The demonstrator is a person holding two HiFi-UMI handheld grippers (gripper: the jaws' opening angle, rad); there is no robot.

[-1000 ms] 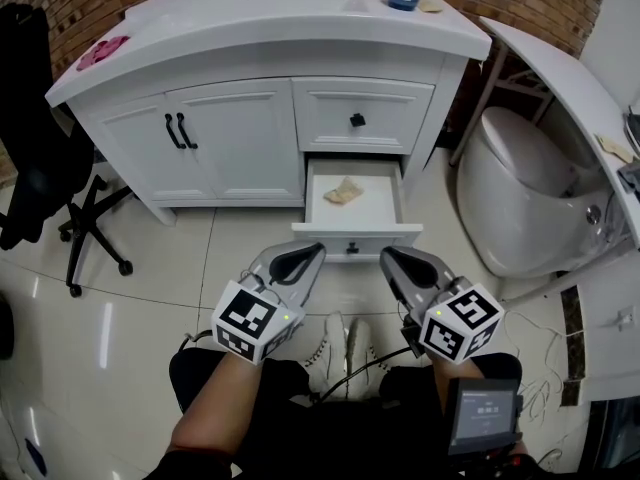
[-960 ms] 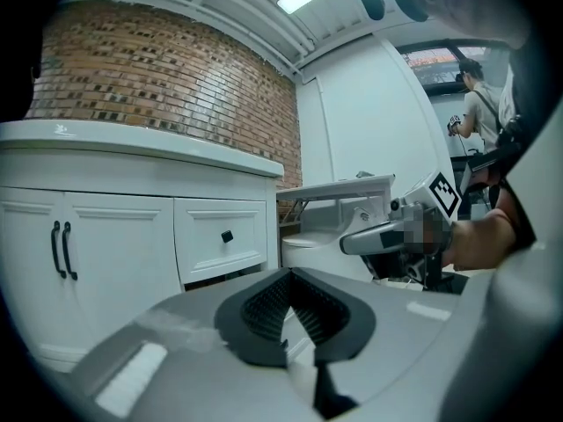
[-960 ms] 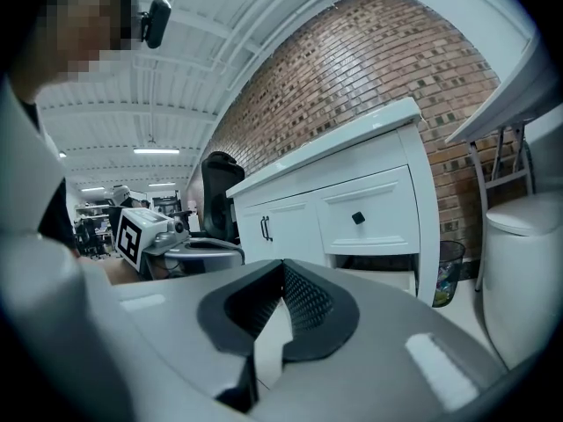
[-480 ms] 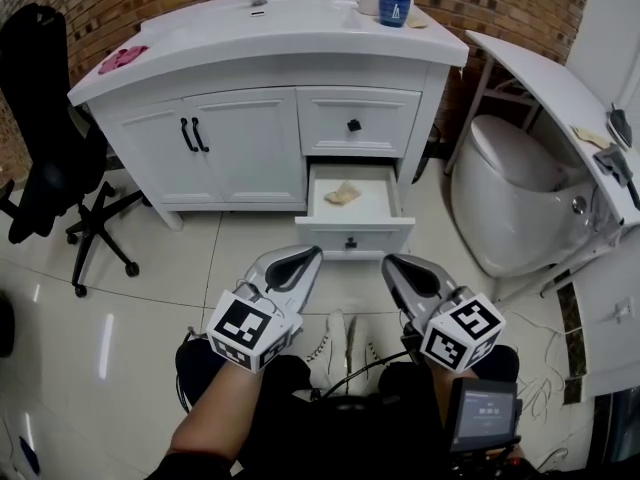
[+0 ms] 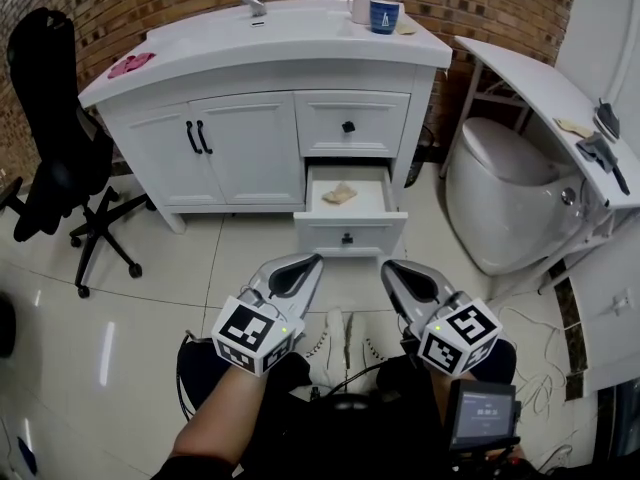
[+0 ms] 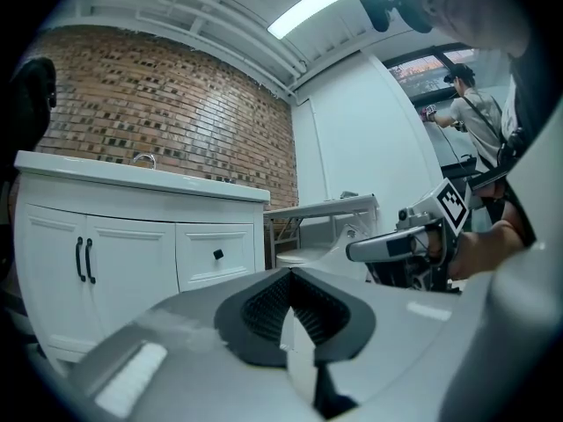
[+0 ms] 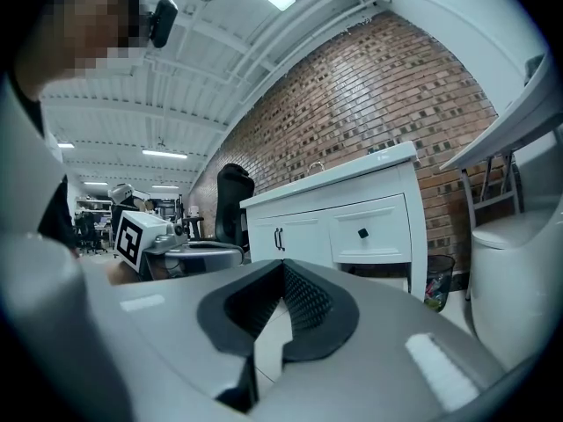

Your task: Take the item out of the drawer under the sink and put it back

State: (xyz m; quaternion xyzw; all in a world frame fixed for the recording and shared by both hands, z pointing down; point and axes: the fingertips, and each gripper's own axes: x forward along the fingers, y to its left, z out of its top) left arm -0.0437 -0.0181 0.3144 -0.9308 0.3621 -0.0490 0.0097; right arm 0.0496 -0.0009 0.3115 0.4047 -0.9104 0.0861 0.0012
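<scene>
A white vanity (image 5: 250, 148) with a sink stands ahead. Its lower right drawer (image 5: 348, 230) is pulled out, and a small tan crumpled item (image 5: 339, 194) lies inside. The upper drawer (image 5: 350, 125) above it is closed. My left gripper (image 5: 304, 264) and right gripper (image 5: 392, 268) hover side by side over the tiled floor, well short of the drawer. Both are shut with nothing between their jaws. The left gripper view shows the vanity (image 6: 132, 236) and the right gripper (image 6: 413, 246); the right gripper view shows the vanity (image 7: 343, 227) and the left gripper (image 7: 167, 251).
A black office chair (image 5: 55, 138) stands left of the vanity. A white toilet (image 5: 510, 203) and a slanted white panel (image 5: 540, 98) are on the right. Cups (image 5: 383, 15) and a pink cloth (image 5: 130, 64) sit on the countertop. The person's shoes (image 5: 340, 338) are below the grippers.
The view has drawn back from the vanity, so the open drawer sits farther away and higher in frame. Both grippers stay shut and keep their place side by side.
</scene>
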